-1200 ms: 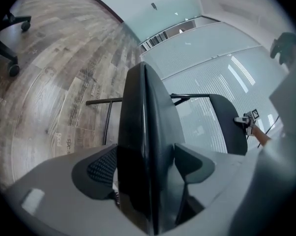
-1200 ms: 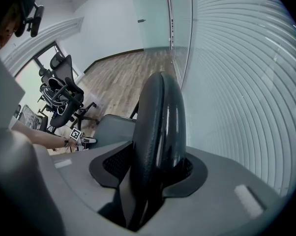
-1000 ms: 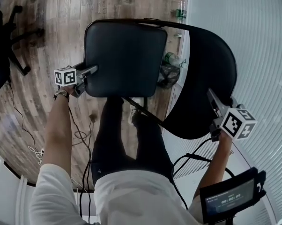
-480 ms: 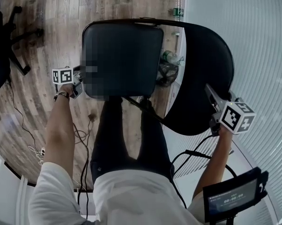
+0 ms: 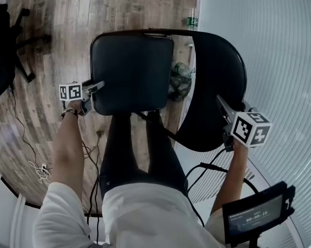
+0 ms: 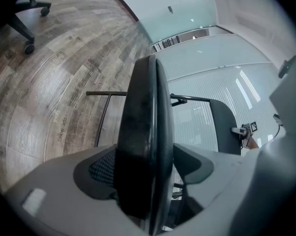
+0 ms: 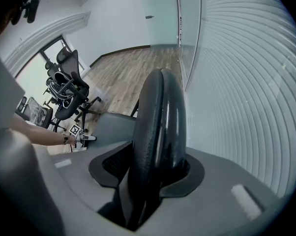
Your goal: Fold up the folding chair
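Seat (image 5: 132, 71) of the folding chair (image 5: 145, 31) sits edge-on between the left gripper's (image 5: 96, 88) jaws, firmly pinched, and has risen slightly with it since a second ago. The right gripper (image 5: 221, 105) stays put, clamped on the backrest (image 5: 215, 81) rim.

One folding chair (image 5: 132, 71), two tools (left tool (image 5: 99, 84), right tool (image 5: 219, 101)), one standing bottle (image 5: 190, 20), one screen (image 5: 256, 216).

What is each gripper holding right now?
Left gripper: closed on the seat edge.
Right gripper: closed on the backrest edge.
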Tool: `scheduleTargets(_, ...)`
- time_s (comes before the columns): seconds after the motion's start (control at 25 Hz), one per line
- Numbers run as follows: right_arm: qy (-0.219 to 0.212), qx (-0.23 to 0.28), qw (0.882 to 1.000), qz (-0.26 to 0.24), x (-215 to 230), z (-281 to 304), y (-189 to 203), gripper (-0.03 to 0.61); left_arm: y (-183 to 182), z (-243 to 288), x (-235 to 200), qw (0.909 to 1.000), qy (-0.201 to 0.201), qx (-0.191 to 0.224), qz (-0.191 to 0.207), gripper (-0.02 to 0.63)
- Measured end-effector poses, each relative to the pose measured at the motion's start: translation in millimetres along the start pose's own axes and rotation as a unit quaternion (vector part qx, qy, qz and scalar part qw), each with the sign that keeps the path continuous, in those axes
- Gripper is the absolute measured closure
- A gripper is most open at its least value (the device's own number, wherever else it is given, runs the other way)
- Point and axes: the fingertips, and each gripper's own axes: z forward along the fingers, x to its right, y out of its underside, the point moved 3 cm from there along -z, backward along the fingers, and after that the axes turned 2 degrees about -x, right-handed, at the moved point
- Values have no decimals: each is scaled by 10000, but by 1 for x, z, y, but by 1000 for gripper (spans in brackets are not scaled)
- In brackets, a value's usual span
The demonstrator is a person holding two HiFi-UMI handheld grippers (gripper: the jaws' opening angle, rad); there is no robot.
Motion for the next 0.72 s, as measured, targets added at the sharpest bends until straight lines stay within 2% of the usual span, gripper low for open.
scheduleTargets(0.72,-22,-201,9998,-53,12,-21,-5,405,3,5,62,9998,-167,-90,53,282)
